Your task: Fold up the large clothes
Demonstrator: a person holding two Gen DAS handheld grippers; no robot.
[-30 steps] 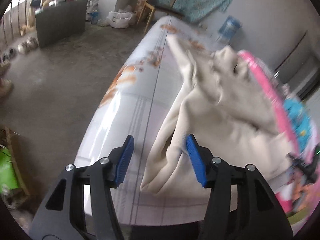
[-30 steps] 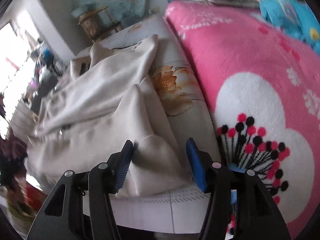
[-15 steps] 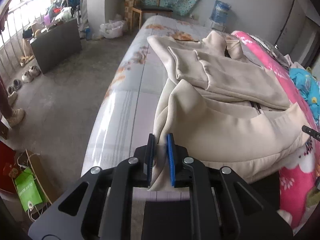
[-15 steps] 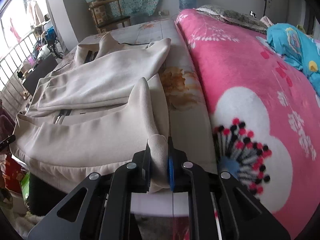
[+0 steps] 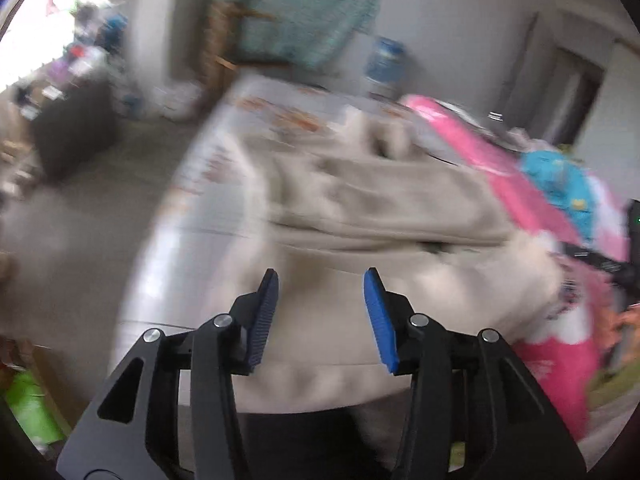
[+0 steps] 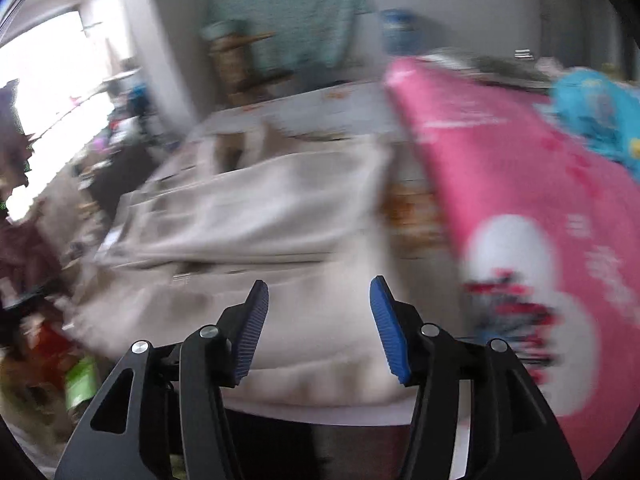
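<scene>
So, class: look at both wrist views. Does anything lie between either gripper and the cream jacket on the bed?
Nothing visible does. The left gripper and right gripper both hang over the cream jacket, jaws opening with nothing between them. The pink blanket lies beside it, not across it.

Left tool (image 5: 320, 312): half a second ago clamped on the near hem of the cream jacket (image 5: 384, 216); now released, jaws opening, nothing between the pads. Right tool (image 6: 318, 320): likewise let go of the hem, jaws opening. Jacket: hem now lies dropped on the bed (image 5: 160, 280).
</scene>
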